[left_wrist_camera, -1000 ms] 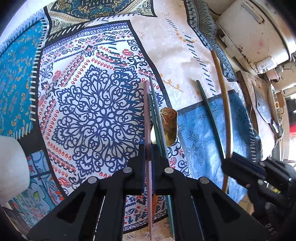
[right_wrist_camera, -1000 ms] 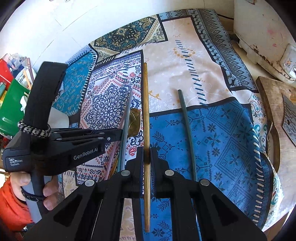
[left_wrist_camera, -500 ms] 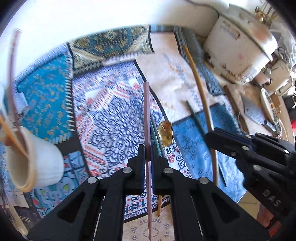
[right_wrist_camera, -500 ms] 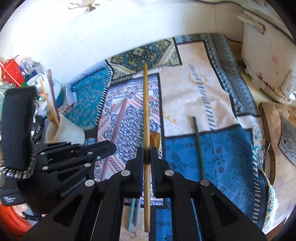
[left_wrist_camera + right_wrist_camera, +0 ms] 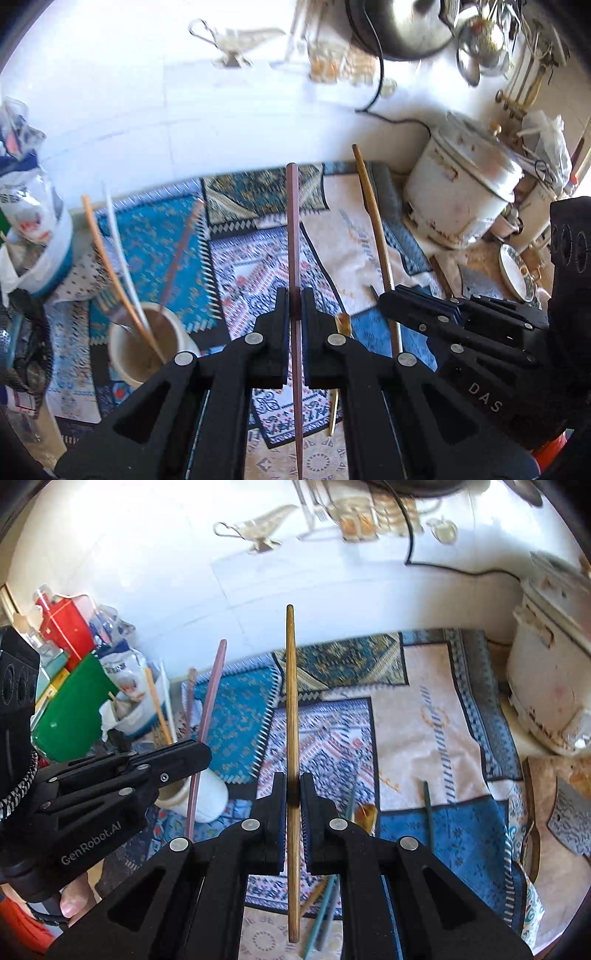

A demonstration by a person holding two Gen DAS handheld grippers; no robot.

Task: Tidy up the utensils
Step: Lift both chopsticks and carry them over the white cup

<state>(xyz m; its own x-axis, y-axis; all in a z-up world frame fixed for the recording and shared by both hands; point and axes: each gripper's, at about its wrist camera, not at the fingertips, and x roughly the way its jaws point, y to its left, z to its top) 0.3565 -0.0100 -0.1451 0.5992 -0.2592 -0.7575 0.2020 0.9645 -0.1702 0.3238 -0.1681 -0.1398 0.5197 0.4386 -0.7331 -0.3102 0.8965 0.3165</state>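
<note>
The patchwork tablecloth point(image 5: 436, 716) covers the work surface and runs up to the white wall point(image 5: 155, 590) at its far edge. Its right edge is bounded by a worn white rice cooker point(image 5: 465, 195), with a wooden board point(image 5: 554, 786) just in front of the cooker. The left edge is crowded by a green bag point(image 5: 70, 716) and a red box point(image 5: 66, 627). The middle of the cloth is open.

A white cup point(image 5: 147, 343) stands on the left part of the cloth and holds several chopsticks point(image 5: 114, 266) leaning outward above its rim.

The left gripper point(image 5: 294, 306) is clamped tight on a reddish-brown chopstick point(image 5: 293, 229), held clear above the cloth with its tip pointing toward the wall. The right gripper point(image 5: 293, 794) is clamped tight on a light wooden chopstick point(image 5: 291, 701), also raised off the cloth and pointing toward the wall. The two grippers are side by side, apart from each other, and the cup is just left of the left gripper.

On the cloth below the grippers lie a gold spoon point(image 5: 365, 818), a dark green chopstick point(image 5: 428, 812) and further green chopsticks point(image 5: 325, 904), partly hidden by the right gripper's fingers.
</note>
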